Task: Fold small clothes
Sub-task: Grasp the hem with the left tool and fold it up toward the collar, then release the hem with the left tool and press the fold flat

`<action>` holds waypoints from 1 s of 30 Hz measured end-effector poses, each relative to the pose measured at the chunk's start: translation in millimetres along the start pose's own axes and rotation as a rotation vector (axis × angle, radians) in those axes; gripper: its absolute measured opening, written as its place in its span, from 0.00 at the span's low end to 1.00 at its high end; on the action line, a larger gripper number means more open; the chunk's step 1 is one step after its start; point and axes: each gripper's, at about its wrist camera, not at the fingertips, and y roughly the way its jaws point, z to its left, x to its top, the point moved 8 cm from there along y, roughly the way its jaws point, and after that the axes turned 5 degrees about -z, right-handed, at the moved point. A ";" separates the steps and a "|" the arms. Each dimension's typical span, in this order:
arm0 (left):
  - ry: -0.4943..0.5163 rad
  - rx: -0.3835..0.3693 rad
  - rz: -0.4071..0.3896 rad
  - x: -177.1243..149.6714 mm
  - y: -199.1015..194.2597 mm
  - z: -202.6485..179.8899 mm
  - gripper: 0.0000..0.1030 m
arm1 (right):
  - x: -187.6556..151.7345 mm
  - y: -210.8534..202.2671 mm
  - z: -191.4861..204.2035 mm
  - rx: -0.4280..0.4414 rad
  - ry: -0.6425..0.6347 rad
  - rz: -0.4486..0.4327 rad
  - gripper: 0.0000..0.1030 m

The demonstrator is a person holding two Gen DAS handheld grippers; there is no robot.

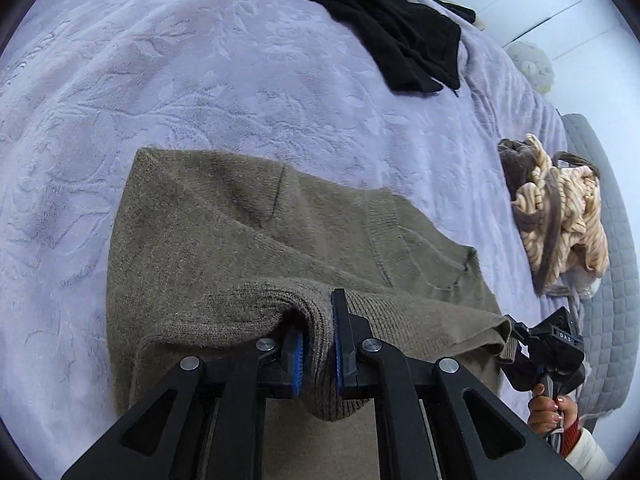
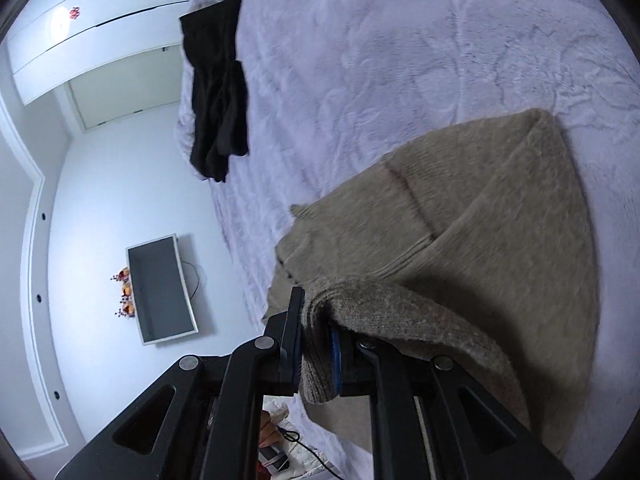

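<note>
Sweater [image 1: 256,232] knit lies on the bed [image 1: 200,80], its ribbed hem lifted off the blanket and pinched at two places. In the left wrist view the left tongs [image 1: 318,344] are pressed together on a bunched fold of the ribbing, blue pads showing on either side of the cloth. In the right wrist view the right tongs [image 2: 316,344] pinch the hem's other end in the same way, a thick roll of ribbing caught between them.

The fabric looks soft, fuzzy and fairly thick; it sags between the two grips and drapes loosely, so it should fold without resistance but will likely slump or slide if held at one point only. The ribbed hem is the firmest edge and a sensible place to hold, with both corners kept level.

Both tools angle downward toward the bed, side by side. The person's right hand [image 1: 548,408] grips its handle at the lower right of the left wrist view.

Further off, a striped garment [image 1: 560,216] sits in a heap near the bed's edge, well apart from the sweater. A black garment [image 1: 384,20] lies crumpled at the far side of the bed.
</note>
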 end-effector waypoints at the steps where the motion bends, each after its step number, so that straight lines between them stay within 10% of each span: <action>1: -0.027 0.034 0.019 -1.2 6.1 5.8 0.24 | 4.2 3.8 -8.2 -0.015 0.012 0.000 0.12; 5: -0.031 0.097 0.011 -1.9 4.3 10.8 0.33 | 9.7 8.3 -16.7 -0.061 0.014 0.015 0.14; 8: 0.034 0.146 -0.046 0.9 -17.4 3.4 0.82 | 7.9 3.6 -2.3 -0.134 -0.083 0.036 0.54; 9: 0.069 0.170 -0.092 3.6 -31.4 -0.2 0.83 | 7.2 -2.8 7.4 -0.144 -0.136 0.026 0.67; 21: 0.240 0.170 -0.004 -17.7 -12.4 -28.5 0.83 | -28.7 2.0 34.4 -0.269 -0.437 0.078 0.49; 30: 0.148 0.233 -0.041 22.2 5.4 5.6 0.83 | 23.2 10.9 11.8 -0.351 -0.364 -0.049 0.49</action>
